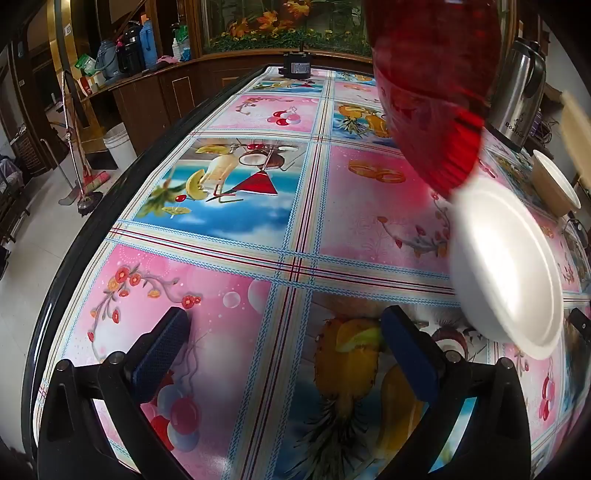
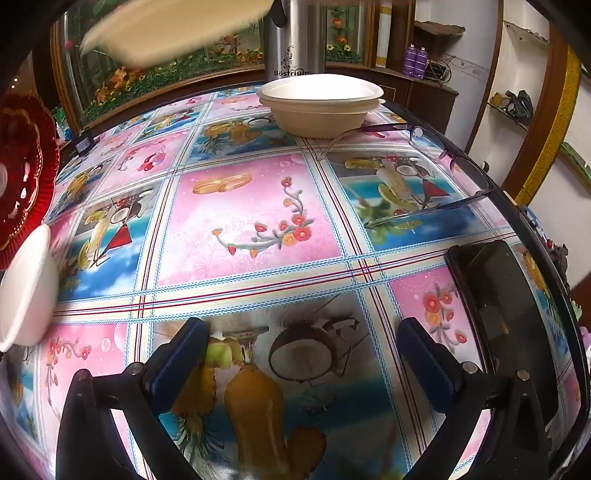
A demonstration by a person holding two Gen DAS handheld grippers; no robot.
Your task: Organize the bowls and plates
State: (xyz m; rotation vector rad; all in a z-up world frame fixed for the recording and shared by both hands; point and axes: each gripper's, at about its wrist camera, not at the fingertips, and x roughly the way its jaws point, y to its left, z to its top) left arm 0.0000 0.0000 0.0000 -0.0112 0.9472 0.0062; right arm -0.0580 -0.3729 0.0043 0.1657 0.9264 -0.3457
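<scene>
My left gripper (image 1: 284, 328) is open and empty above the patterned tablecloth (image 1: 229, 266). A red ribbed plate (image 1: 439, 110) and a white foam bowl (image 1: 506, 266) hang tilted in the air to its right. My right gripper (image 2: 303, 339) is open and empty over the table. In its view the red plate (image 2: 22, 166) and the white bowl (image 2: 26, 284) show at the left edge. A stack of beige and white bowls (image 2: 321, 107) stands at the far side; it also shows in the left wrist view (image 1: 557, 184). A blurred beige bowl (image 2: 173, 29) fills the top left.
A steel thermos (image 2: 295, 37) stands behind the bowl stack; it also shows in the left wrist view (image 1: 517, 92). Eyeglasses (image 2: 424, 166) and a black phone (image 2: 506, 325) lie near the right table edge. A small black device (image 1: 297, 68) sits at the far end.
</scene>
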